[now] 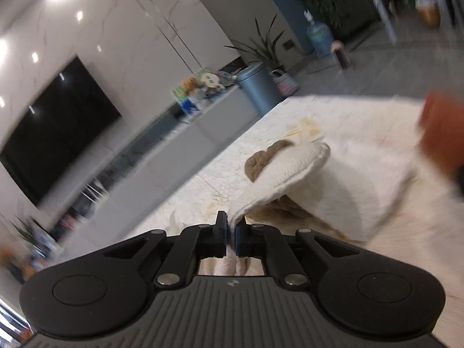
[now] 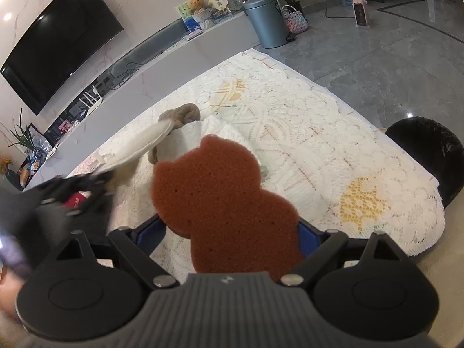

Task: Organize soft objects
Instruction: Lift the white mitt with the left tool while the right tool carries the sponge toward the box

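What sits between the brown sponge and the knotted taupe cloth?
Right wrist view: a white towel lies between the brown sponge and the taupe cloth; the left tongs lift its corner.

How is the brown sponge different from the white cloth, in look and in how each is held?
The brown sponge is stiff, porous and bear-shaped; the white cloth is fluffy and folds limply. The sponge sits between the widely spread jaws of the right gripper; the left gripper pinches only the cloth's edge. Both are soft.

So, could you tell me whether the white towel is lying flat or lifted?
Lifted: the left gripper is shut on a corner of the white towel, raising that edge off the lace tablecloth.
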A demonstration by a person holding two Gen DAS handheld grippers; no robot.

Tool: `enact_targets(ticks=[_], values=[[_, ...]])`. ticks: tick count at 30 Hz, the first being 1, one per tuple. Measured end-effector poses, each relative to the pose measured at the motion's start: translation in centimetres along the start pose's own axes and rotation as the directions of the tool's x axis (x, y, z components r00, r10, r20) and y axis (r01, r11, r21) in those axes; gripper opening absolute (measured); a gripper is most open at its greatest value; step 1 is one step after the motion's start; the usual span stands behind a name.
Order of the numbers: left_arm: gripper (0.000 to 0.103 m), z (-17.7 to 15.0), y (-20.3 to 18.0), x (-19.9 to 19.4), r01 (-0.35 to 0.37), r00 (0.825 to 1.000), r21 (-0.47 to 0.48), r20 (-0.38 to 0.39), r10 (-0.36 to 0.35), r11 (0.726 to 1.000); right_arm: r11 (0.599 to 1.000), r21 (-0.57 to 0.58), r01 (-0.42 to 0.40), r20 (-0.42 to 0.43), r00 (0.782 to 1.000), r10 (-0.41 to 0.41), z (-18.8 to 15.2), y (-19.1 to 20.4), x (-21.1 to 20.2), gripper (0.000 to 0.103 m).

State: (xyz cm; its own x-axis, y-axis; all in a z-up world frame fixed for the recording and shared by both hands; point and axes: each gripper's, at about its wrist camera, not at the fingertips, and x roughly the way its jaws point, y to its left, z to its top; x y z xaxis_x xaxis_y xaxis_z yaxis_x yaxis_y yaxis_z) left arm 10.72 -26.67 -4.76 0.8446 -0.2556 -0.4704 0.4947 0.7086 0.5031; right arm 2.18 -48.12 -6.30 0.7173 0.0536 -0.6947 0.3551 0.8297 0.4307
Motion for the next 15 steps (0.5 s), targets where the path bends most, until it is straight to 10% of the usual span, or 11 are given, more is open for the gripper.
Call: enact_targets(ticks=[6, 15], values=[[0.005, 0.0, 5.1, -5.4, 0.122, 0.992, -0.157, -0.021, -0.127, 0.98, 1.0, -0.019, -0.022, 0.009, 1.0, 0.022, -0.1, 0.6, -0.2, 0.09], [0.005, 0.0, 8.3, -8.2, 0.113, 0.993, -0.19, 0.005, -0.114, 0.975, 0.993, -0.058, -0.098, 0.078, 0.992, 0.103, 0.2, 2.3, -2.8, 0.089]])
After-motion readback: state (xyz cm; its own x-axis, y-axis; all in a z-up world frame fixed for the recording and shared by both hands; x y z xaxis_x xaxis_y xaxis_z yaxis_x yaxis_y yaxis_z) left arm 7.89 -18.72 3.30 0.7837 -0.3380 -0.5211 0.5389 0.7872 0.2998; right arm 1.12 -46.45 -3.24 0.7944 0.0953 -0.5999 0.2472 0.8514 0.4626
